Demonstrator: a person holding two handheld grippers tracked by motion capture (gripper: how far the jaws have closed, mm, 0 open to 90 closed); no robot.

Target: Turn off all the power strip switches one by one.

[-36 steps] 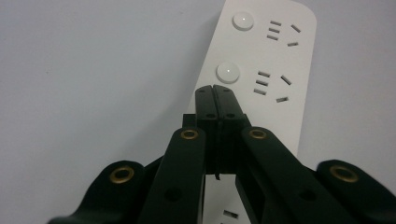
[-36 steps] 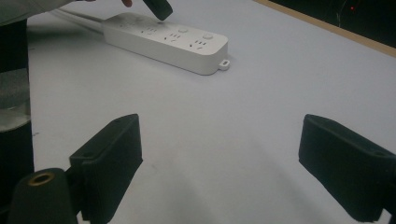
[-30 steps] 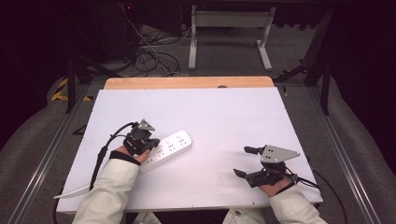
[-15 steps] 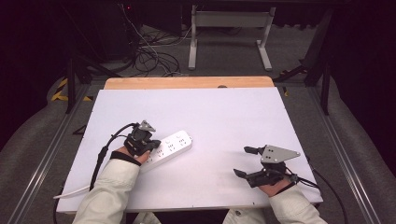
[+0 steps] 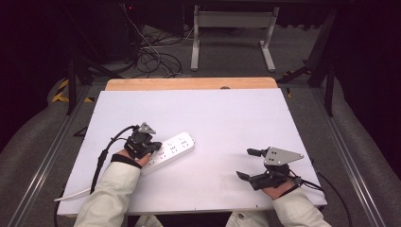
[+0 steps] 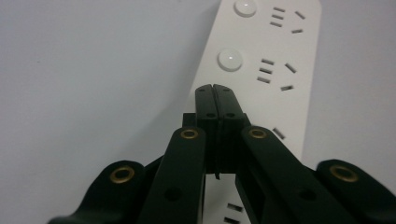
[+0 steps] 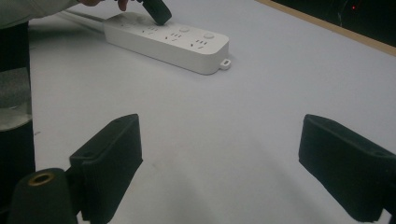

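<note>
A white power strip [image 5: 178, 144] lies slanted on the white table top [image 5: 213, 113], left of the middle. Its round buttons and sockets face up in the left gripper view, power strip [image 6: 273, 60]. My left gripper [image 5: 152, 147] is shut with nothing between its jaws, and its tips [image 6: 215, 89] sit on or just over the strip beside a button. The right gripper view shows the strip [image 7: 173, 42] with that black tip [image 7: 156, 10] on its top. My right gripper [image 5: 245, 163] stands open near the front right, jaws wide apart over bare table [image 7: 224, 154].
The strip's white cable [image 5: 71, 195] runs off toward the front left edge. A wooden strip [image 5: 189, 83] borders the table's far side. Beyond it, loose cables [image 5: 151, 56] and a metal stand [image 5: 231, 33] are on the floor.
</note>
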